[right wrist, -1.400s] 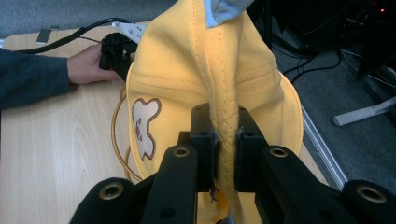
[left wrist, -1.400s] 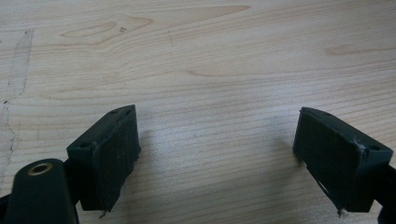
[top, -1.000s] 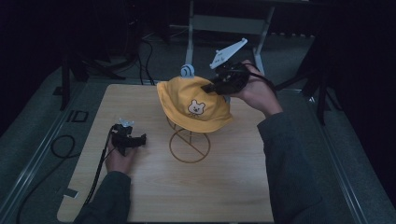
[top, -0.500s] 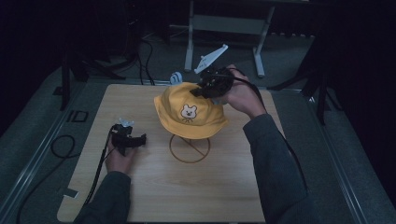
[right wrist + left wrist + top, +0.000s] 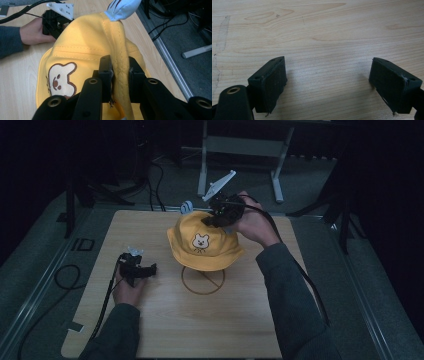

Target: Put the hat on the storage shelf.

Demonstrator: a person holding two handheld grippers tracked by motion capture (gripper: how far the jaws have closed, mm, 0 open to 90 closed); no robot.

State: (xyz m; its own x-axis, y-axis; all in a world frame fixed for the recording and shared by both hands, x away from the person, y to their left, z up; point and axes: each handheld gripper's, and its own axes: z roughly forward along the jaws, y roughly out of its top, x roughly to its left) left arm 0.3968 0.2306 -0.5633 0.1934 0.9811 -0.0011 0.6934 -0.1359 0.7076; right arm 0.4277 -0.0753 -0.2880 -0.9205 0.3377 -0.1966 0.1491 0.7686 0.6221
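Nearest me, my left gripper (image 5: pixel 150 268) rests on the table (image 5: pixel 165 330), its black jaws spread wide with bare pale wood grain between the pads; in the left gripper view, the left gripper (image 5: pixel 332 82) shows flat, matte, rubbery-looking fingertips (image 5: pixel 273 82) with nothing between them. The tabletop is a light plank with smooth, streaked grain and rounded corners.

Farther out, at the middle of the table, the yellow hat (image 5: pixel 204 240) sits on a stand whose thin wire ring base (image 5: pixel 202 281) lies flat on the wood. The hat is soft stitched cloth, a round bucket shape with a floppy brim, crown upward and brim sloping down all round. Its embroidered white bear face (image 5: pixel 200 241) points toward me. A pale blue ear (image 5: pixel 186 208) sticks up from the far left of the crown.

My right gripper (image 5: pixel 212 220) is at the far side of the crown. In the right gripper view, the right gripper (image 5: pixel 120 72) has its jaws narrow, pinching a raised fold of the yellow fabric along a seam; they have just eased slightly apart, with the cloth between them. The bear patch (image 5: pixel 60 78) sits left of that fold.
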